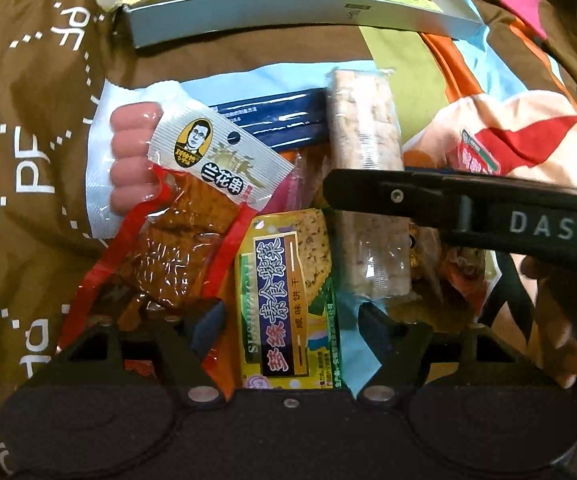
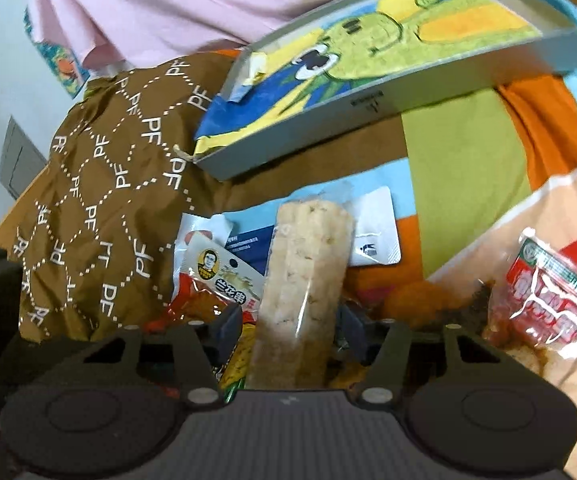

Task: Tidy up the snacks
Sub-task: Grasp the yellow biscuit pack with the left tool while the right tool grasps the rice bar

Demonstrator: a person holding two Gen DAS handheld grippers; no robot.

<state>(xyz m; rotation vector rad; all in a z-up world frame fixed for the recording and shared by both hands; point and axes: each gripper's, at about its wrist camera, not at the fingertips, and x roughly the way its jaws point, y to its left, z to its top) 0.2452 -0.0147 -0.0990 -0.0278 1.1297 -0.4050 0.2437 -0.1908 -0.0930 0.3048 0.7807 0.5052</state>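
Brown crinkled bag (image 1: 28, 128) with dotted white lattice print at 9 o'clock. Pink sausage pack (image 1: 128, 156), glossy, ribbed. Red-edged tofu packet (image 1: 180, 216), clear film over brown mottled strip. Left gripper (image 1: 288, 320) jaws apart, yellow seaweed cracker packet (image 1: 284, 300) lying between them, not pinched. Long rice bar (image 2: 300, 300) in clear wrap, pale and grainy, between the right gripper (image 2: 292, 328) jaws; contact unclear. Flat grey tray (image 2: 368, 108) at 12 o'clock.
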